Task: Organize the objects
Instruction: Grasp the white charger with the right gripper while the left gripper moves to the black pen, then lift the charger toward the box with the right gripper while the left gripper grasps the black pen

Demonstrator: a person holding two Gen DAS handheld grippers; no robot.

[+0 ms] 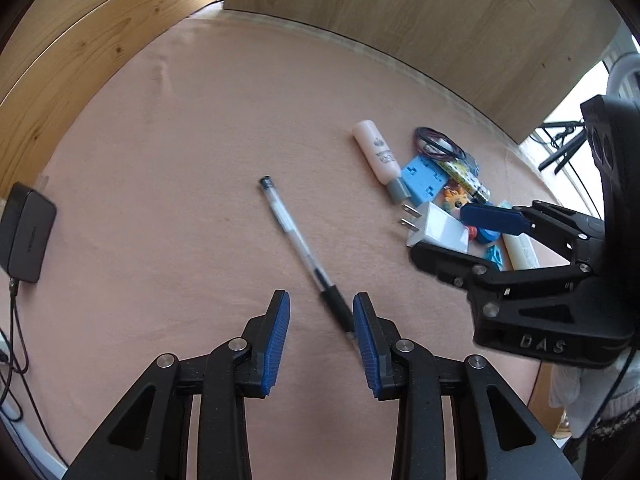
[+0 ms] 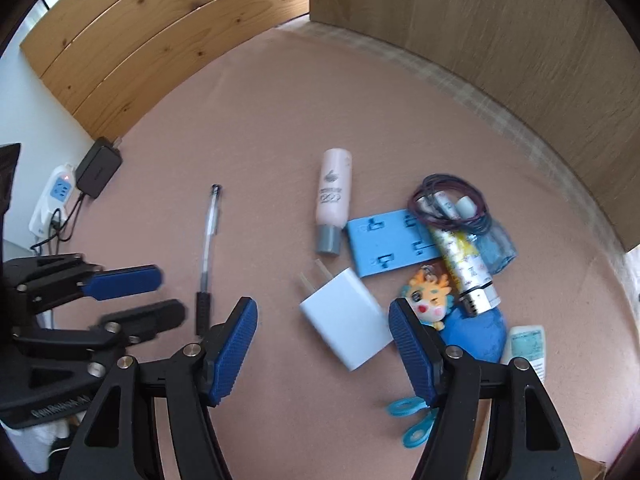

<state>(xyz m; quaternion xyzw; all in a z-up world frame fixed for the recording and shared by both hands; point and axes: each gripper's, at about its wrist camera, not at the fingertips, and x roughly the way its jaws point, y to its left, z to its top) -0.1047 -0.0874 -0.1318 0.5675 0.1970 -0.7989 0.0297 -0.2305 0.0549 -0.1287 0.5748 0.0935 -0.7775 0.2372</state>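
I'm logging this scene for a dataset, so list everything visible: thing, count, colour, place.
clear gel pen: 1, clear with black grip, alone left of the pile
pale pink tube: 1, grey cap, far edge of pile
white wall charger: 1, near side of pile
flat blue plastic plate: 1, beside tube
coiled dark cable: 1, purple-black, far right
cartoon dragon charm: 1, orange and blue, mid-pile
patterned cylinder: 1, yellow-white, silver end
black power adapter: 1, left bed edge
pink sheet: 1, under everything
left gripper: open, blue pads, at the pen's grip
right gripper: open, over the charger
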